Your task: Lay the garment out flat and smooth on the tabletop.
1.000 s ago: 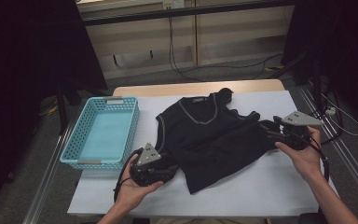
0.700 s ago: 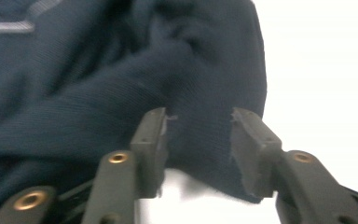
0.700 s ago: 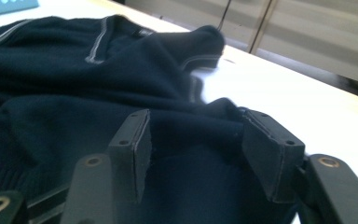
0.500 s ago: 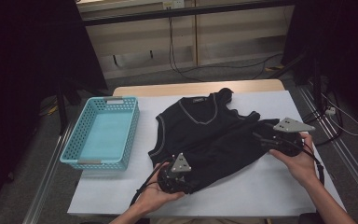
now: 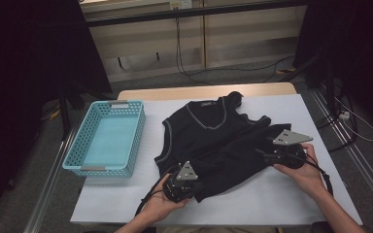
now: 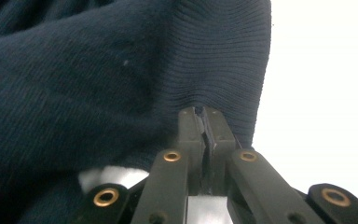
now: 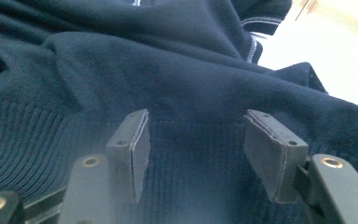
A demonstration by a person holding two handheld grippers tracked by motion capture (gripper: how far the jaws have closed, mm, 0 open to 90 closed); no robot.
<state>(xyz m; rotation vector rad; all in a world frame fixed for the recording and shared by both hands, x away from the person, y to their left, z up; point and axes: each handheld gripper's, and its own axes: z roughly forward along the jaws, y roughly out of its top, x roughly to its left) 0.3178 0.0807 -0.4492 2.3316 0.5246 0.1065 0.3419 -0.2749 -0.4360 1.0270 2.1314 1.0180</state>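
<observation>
A dark navy knit vest (image 5: 213,141) with a pale-trimmed V-neck lies on the white table (image 5: 281,208), partly folded on a diagonal. My left gripper (image 5: 187,183) is at its lower left corner. In the left gripper view that gripper (image 6: 205,122) is shut on the ribbed hem of the vest (image 6: 98,74). My right gripper (image 5: 279,154) rests at the vest's right edge. In the right gripper view it (image 7: 196,154) stands open, jaws wide apart over the ribbed hem of the vest (image 7: 177,70), with nothing pinched.
A turquoise plastic basket (image 5: 108,138) stands on the table's left side. Bare white tabletop lies in front of and to the right of the vest. Black stands and cables (image 5: 340,114) are beyond the right table edge.
The left gripper has carried the vest's lower left corner to the right, folding the fabric over. The right gripper has moved slightly left along the vest's right edge.
</observation>
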